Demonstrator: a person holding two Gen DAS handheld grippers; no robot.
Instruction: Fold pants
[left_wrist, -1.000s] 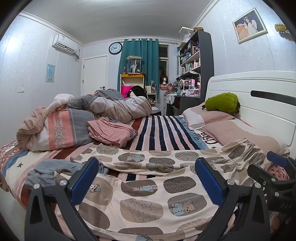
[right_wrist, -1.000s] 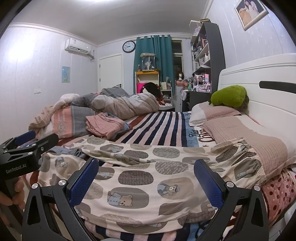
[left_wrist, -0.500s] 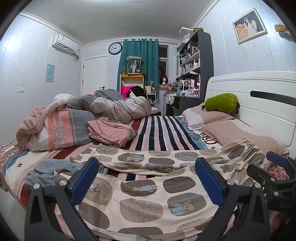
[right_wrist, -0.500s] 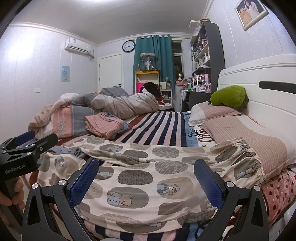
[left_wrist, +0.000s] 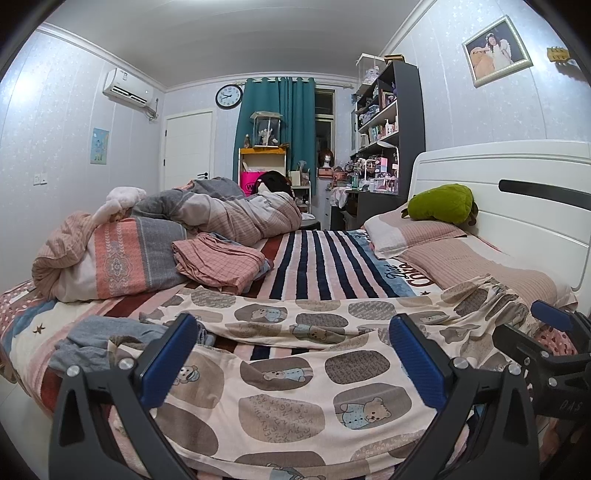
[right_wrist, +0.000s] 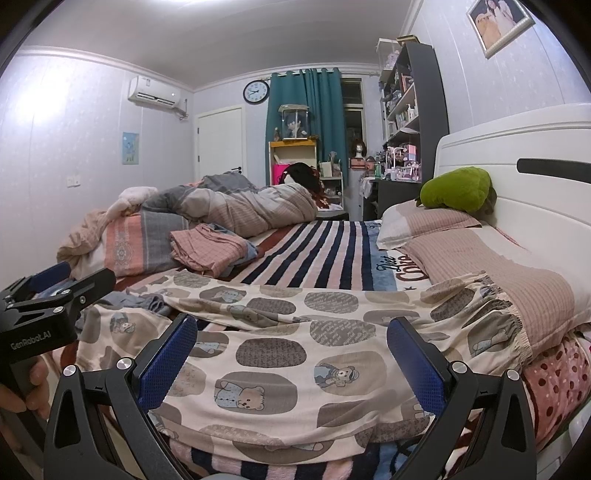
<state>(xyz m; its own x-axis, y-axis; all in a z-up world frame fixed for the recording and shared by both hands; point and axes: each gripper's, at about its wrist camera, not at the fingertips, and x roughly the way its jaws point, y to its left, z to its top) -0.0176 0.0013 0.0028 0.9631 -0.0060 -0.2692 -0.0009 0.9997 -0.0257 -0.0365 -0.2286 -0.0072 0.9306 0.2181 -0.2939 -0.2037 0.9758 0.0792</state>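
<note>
Cream pants (left_wrist: 295, 373) with a bear-and-oval print lie spread flat across the near part of the bed, legs to the left, gathered waistband (right_wrist: 506, 325) at the right against a pillow. They also show in the right wrist view (right_wrist: 295, 354). My left gripper (left_wrist: 291, 354) is open and empty, hovering above the near leg. My right gripper (right_wrist: 291, 354) is open and empty, above the near edge toward the waist. Each gripper shows at the edge of the other's view.
A folded pink checked garment (left_wrist: 218, 262) and a heap of quilts (left_wrist: 122, 254) lie at the left. A grey garment (left_wrist: 92, 339) lies by the pant legs. Pillows (left_wrist: 469, 262), a green plush (left_wrist: 441, 203) and the white headboard (left_wrist: 517, 184) stand at the right.
</note>
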